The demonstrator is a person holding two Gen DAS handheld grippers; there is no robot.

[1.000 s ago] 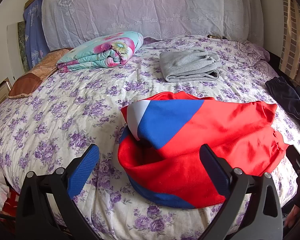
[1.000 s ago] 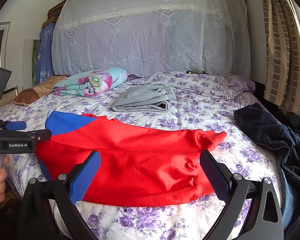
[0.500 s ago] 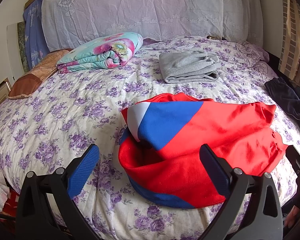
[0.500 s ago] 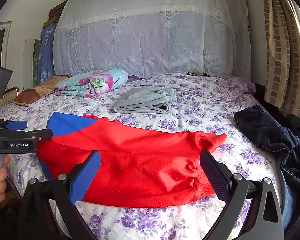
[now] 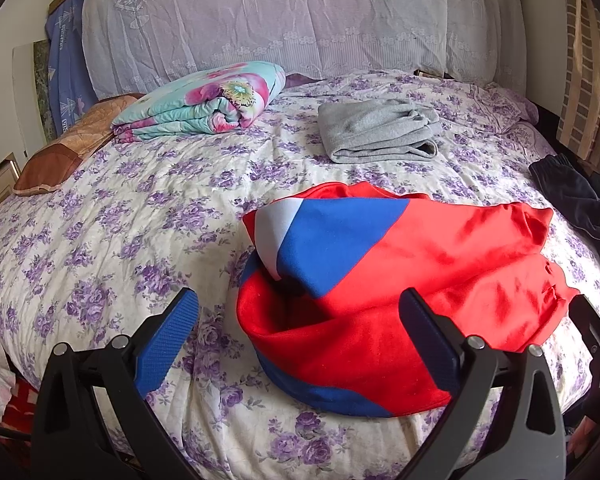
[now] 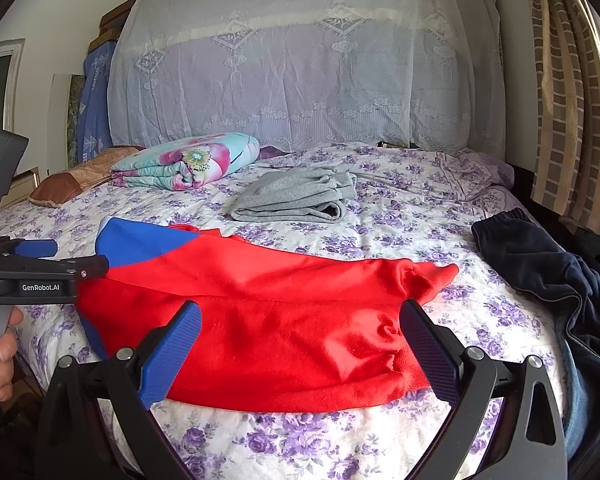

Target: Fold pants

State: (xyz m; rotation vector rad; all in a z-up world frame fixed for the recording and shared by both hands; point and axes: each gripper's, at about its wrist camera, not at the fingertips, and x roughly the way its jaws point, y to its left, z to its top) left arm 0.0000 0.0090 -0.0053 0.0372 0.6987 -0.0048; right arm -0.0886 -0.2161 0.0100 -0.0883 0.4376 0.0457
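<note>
In the left wrist view, a brown cushion [image 5: 62, 156] lies at the far left edge of the bed [image 5: 112, 216], with a folded floral quilt [image 5: 204, 104] just beside it toward the upper middle. Below these, the purple-flowered bedspread runs bare and unoccupied down to the near edge at lower left. The left gripper [image 5: 298, 322] hangs over that near edge with its jaws spread wide, nothing between them; its blue-padded left finger is over bare spread and its right finger over cloth. The red and blue pants [image 5: 400, 276] lie bunched in the lower middle, stretching to the right, their near hem close to the bed's front edge. Folded grey pants [image 5: 376, 132] sit well apart, above centre. Dark navy clothing [image 5: 576, 204] drapes over the right edge.

In the right wrist view, a hand [image 6: 2, 356] at the far left holds the other gripper's handle. The right gripper [image 6: 300, 332] is also wide open and empty, poised above the red pants' waistband end. Bare spread remains between pants and navy clothing. A checked curtain [image 6: 568, 92] fills the upper right.
</note>
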